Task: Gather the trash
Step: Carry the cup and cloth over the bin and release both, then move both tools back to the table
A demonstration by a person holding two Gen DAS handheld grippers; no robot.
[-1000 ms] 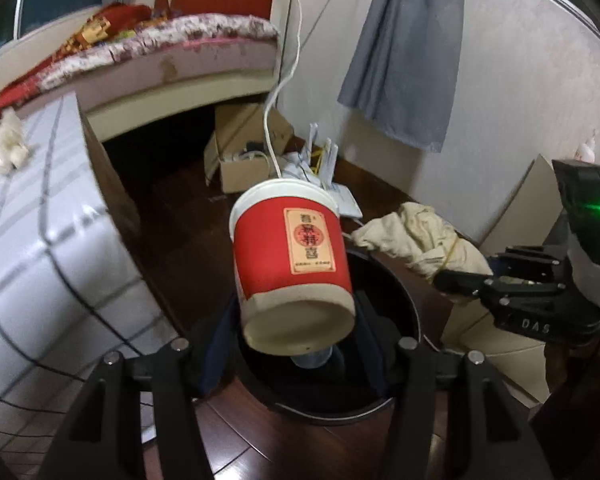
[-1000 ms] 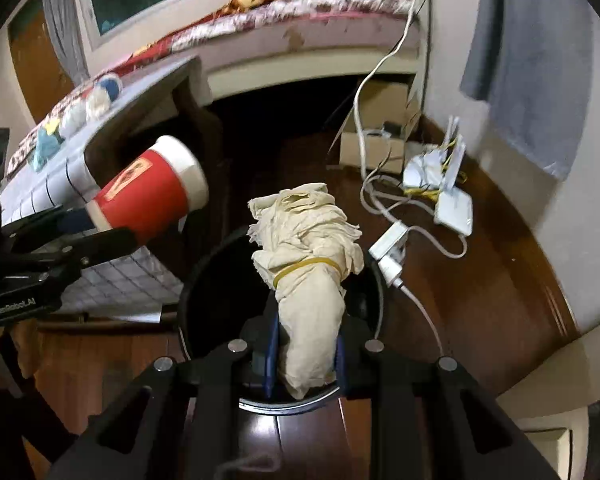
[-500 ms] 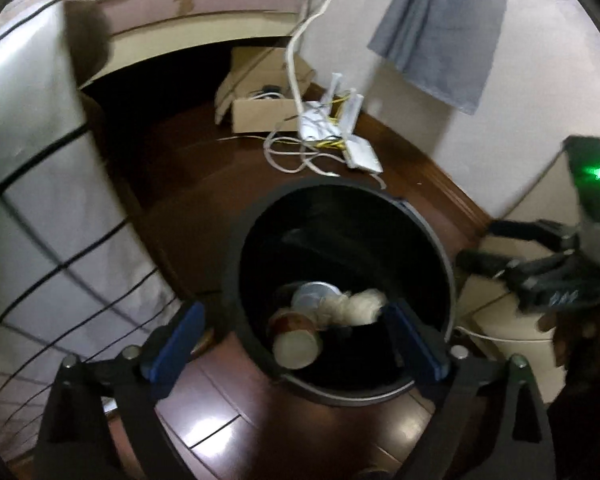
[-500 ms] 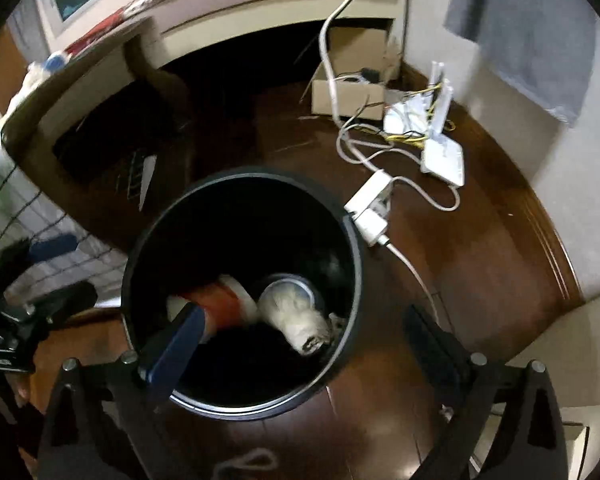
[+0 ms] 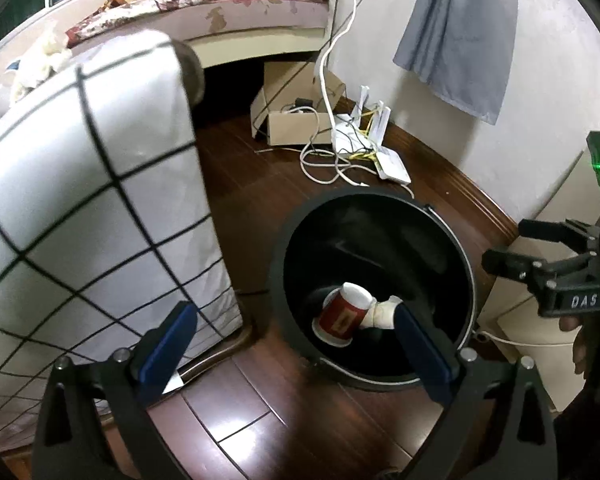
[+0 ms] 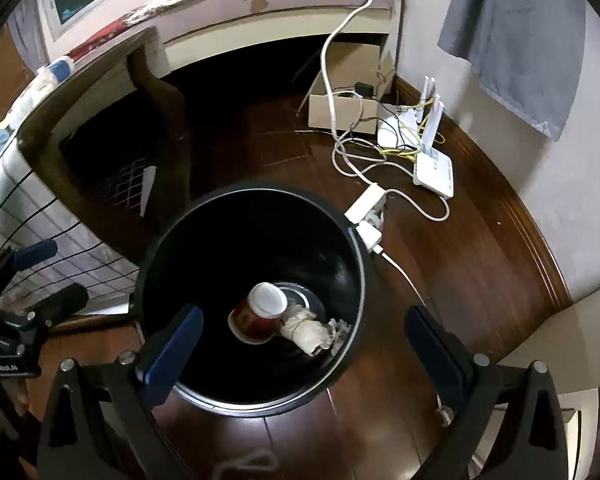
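Observation:
A black round bin (image 5: 278, 256) (image 6: 365, 268) stands on the dark wood floor. Inside it a red paper cup (image 5: 338, 318) (image 6: 256, 322) lies on its side. A cream cloth wad tied with a band (image 5: 382, 315) (image 6: 306, 331) rests against the cup. My left gripper (image 5: 292, 312) hovers over the bin's left edge, its jaws opening with nothing between them. My right gripper (image 6: 303, 316) hangs above the bin mouth, open and empty. Each gripper shows in the other's view, the right one (image 5: 504, 242) and the left one (image 6: 69, 271).
A table draped in a white checked cloth (image 5: 80, 200) stands close on the bin's left. A cardboard box (image 5: 296, 120), white routers with tangled cables (image 5: 380, 152) and a power strip (image 6: 366, 216) lie beyond. A grey cloth (image 5: 460, 40) hangs on the wall.
Both grippers opened wide. The red cup left the left gripper and the cloth wad left the right one; both now lie in the bin. Both views tilted down toward the bin.

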